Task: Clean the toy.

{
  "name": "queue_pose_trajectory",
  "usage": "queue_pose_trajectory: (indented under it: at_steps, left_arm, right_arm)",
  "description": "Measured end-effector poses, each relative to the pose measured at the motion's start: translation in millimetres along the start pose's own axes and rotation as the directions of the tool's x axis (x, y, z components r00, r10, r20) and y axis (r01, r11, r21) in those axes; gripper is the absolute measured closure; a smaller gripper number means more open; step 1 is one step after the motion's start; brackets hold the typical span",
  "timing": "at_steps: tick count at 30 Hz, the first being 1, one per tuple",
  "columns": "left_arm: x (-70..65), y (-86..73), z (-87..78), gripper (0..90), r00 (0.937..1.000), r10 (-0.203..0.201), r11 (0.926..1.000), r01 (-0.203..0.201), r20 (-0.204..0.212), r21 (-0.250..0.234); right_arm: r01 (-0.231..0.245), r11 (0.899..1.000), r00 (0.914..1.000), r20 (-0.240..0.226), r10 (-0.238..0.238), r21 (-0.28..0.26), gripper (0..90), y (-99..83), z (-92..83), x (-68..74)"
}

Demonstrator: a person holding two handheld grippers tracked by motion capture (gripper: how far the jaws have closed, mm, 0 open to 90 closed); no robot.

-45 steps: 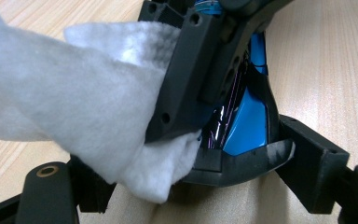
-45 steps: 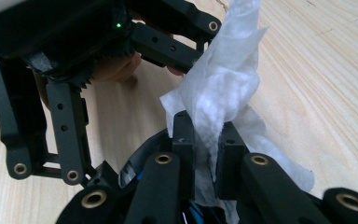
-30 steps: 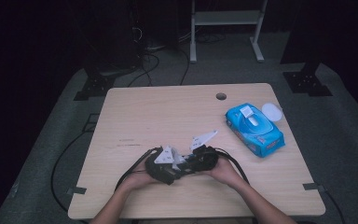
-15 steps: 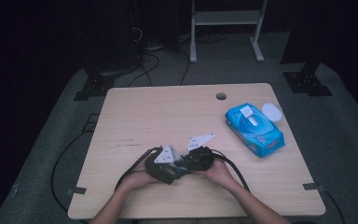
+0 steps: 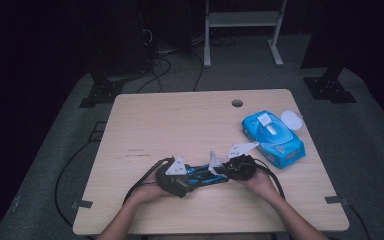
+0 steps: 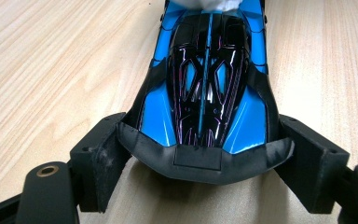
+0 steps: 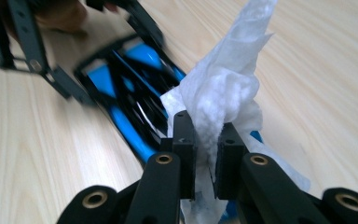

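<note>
Right tool [image 7: 205,154] pinches a wipe [image 7: 223,93]; left tool [image 6: 200,158] clamps, seemingly, toy car [image 6: 207,88].

A toy car [image 6: 208,88] sits between the left gripper's [image 6: 205,158] jaws on the table [image 6: 51,70]; a wet wipe [image 7: 223,93], pinched between the right gripper's [image 7: 204,154] jaws, rests against the car's far end.

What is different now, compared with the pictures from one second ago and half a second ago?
The right claw, shut on the white wipe, has slid along the blue toy car, shifting slightly toward the table's right side. The left claw keeps gripping the car's end in the same spot. The blue wipes pack has not moved.
</note>
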State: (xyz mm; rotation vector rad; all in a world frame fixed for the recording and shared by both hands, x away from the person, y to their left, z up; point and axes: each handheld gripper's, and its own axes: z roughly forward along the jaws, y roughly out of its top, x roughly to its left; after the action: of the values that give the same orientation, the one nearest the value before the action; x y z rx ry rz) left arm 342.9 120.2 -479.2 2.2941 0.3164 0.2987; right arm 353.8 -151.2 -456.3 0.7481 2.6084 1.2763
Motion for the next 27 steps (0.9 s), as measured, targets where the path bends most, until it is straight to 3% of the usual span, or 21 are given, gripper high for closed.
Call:
queue_pose_trajectory:
  at_steps: [4,8,10,12,15,18,20,24,27]
  left_arm:
    - [0.3,-0.1,0.0,22.0,1.0,0.002,1.0,-0.002,0.0,0.001]
    - [0.8,-0.1,0.4,21.9,1.0,0.0,1.0,0.0,0.001,0.0]
    - [0.7,0.0,0.6,21.9,1.0,-0.003,1.0,0.003,0.0,-0.001]
    - [1.1,0.0,0.4,21.9,1.0,0.0,1.0,0.0,0.002,0.002]
    - [0.9,-0.1,0.5,21.9,1.0,-0.002,1.0,0.002,0.002,-0.001]
    - [1.1,0.2,0.4,21.7,1.0,0.001,1.0,-0.001,0.002,0.004]
    - [1.3,0.5,0.5,19.5,1.0,-0.002,0.9999,0.002,-0.008,0.012]
    - [2.2,-1.1,-3.7,17.3,0.9994,-0.034,0.9993,0.034,-0.009,0.019]
    - [5.5,-2.3,-12.4,17.3,0.9957,-0.091,0.9956,0.092,0.014,-0.019]
  right_arm:
    - [-0.047,0.999,0.9988,0.01,0.047,0.01,81.4,-17.8,-12.8,-8.8]
    - [-0.064,0.998,0.998,0.006,0.064,0.015,81.4,-19.0,-14.2,-9.5]
    - [-0.055,0.998,0.9983,-0.021,0.055,0.005,81.3,-14.9,-10.6,-5.3]
    - [-0.047,0.999,0.9957,-0.081,0.046,-0.009,81.1,-8.7,-5.1,1.9]
    - [-0.005,1.0,0.9964,-0.085,0.006,0.008,80.9,-5.8,-2.0,6.8]
    - [-0.031,0.999,0.9962,-0.081,0.032,0.014,80.8,-9.2,-7.0,0.3]
    - [-0.078,0.997,0.9909,-0.11,0.077,-0.001,80.6,-13.0,-6.7,-4.2]
    - [-0.08,0.997,0.9881,-0.134,0.076,-0.02,80.6,-13.5,-1.2,-4.5]
    - [-0.074,0.997,0.9898,-0.124,0.07,-0.021,80.6,-13.7,-1.6,-2.6]
